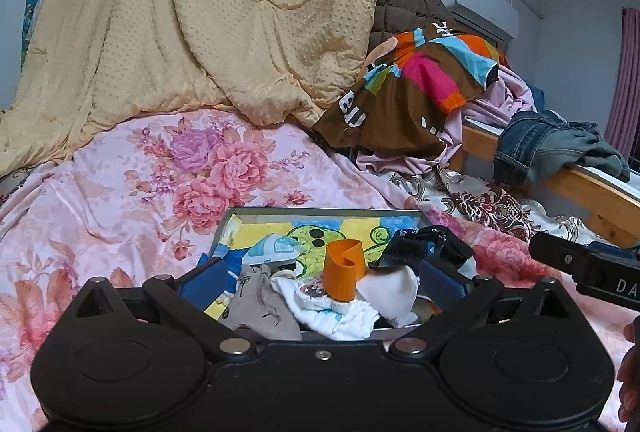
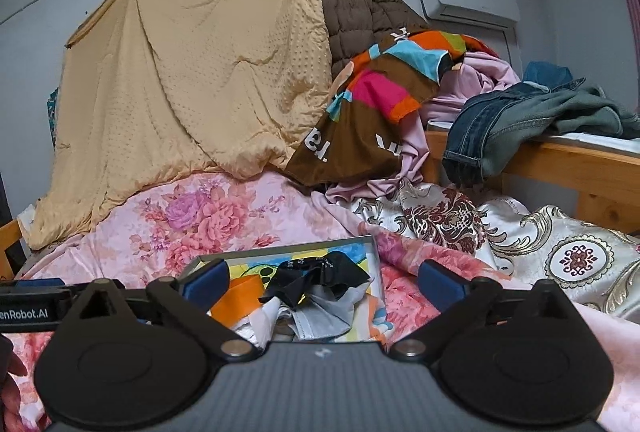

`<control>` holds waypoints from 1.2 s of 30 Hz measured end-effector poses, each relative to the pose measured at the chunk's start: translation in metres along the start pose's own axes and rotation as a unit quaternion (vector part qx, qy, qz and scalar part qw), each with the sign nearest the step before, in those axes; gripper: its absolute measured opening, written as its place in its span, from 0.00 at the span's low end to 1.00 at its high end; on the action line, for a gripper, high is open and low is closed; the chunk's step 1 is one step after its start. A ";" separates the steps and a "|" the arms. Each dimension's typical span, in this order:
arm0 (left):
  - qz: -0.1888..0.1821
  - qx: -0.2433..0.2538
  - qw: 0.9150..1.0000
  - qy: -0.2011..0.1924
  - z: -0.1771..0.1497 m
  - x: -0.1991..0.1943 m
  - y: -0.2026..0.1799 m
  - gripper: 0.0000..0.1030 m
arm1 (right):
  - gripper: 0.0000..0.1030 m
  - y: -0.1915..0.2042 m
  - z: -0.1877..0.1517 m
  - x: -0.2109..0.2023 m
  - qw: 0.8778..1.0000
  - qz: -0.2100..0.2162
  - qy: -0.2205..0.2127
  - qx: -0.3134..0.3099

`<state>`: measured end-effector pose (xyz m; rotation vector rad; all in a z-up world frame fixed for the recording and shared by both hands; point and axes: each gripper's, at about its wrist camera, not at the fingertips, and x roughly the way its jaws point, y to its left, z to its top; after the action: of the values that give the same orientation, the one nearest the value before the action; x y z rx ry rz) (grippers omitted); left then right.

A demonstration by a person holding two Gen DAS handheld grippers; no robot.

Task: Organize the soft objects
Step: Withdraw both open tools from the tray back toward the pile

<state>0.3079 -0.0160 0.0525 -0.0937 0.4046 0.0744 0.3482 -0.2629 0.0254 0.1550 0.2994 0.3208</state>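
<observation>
1. On the bed, over the pink floral quilt (image 1: 120,192), sits a shallow metal tray (image 1: 280,211) with a cartoon-printed bottom; the small soft items are piled inside it.
2. Your left gripper (image 1: 320,282) hovers at the tray's near edge, jaws spread wide, nothing between them. Both blue pads (image 1: 202,280) are bare.
3. Your right gripper (image 2: 322,286) is also over the near side of the tray, jaws fully wide, holding nothing.
4. Tray contents, left wrist view: a grey sock (image 1: 260,306) at the near left, a white printed cloth (image 1: 328,306) beside it, a curled orange piece (image 1: 343,268) standing upright in the middle, a white cloth (image 1: 390,292) to its right, and a black fabric item (image 1: 424,244) toward the far right corner.
5. Right wrist view: the black fabric item (image 2: 316,278) lies over a grey-white cloth (image 2: 324,316).
6. Behind the tray: a tan dotted blanket (image 1: 200,24) hangs against the wall; a multicoloured brown cloth (image 1: 412,88) and pink garments heap to its right.
7. Jeans (image 2: 500,124) drape over a wooden bed frame (image 2: 560,160) at far right, well apart from the tray.
</observation>
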 end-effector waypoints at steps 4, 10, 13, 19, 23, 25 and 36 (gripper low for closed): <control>0.003 0.001 1.000 -0.003 -0.001 -0.008 0.001 0.99 | 1.00 0.004 -0.004 -0.009 1.000 0.001 -0.001 -0.002; 0.006 0.001 1.000 -0.006 -0.007 -0.022 0.001 0.99 | 1.00 0.007 -0.011 -0.022 1.000 0.000 0.002 -0.002; 0.006 -0.003 1.000 -0.005 -0.012 -0.028 0.003 0.99 | 1.00 0.009 -0.016 -0.030 1.000 0.000 0.005 -0.003; 0.006 0.001 1.000 -0.011 -0.022 -0.048 0.007 0.99 | 1.00 0.019 -0.028 -0.049 1.000 0.004 0.013 -0.019; 0.004 0.011 1.000 -0.020 -0.030 -0.062 0.006 0.99 | 1.00 0.024 -0.036 -0.063 0.999 -0.001 0.017 -0.030; 0.002 0.014 1.000 -0.022 -0.034 -0.069 0.007 0.99 | 1.00 0.026 -0.040 -0.070 0.999 -0.002 0.018 -0.030; 0.000 0.008 1.000 -0.023 -0.062 -0.104 0.020 0.99 | 1.00 0.041 -0.063 -0.102 0.999 0.007 0.026 -0.045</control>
<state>0.1866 -0.0086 0.0352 -0.0762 0.3585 0.0740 0.2242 -0.2518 0.0005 0.0599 0.3354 0.3519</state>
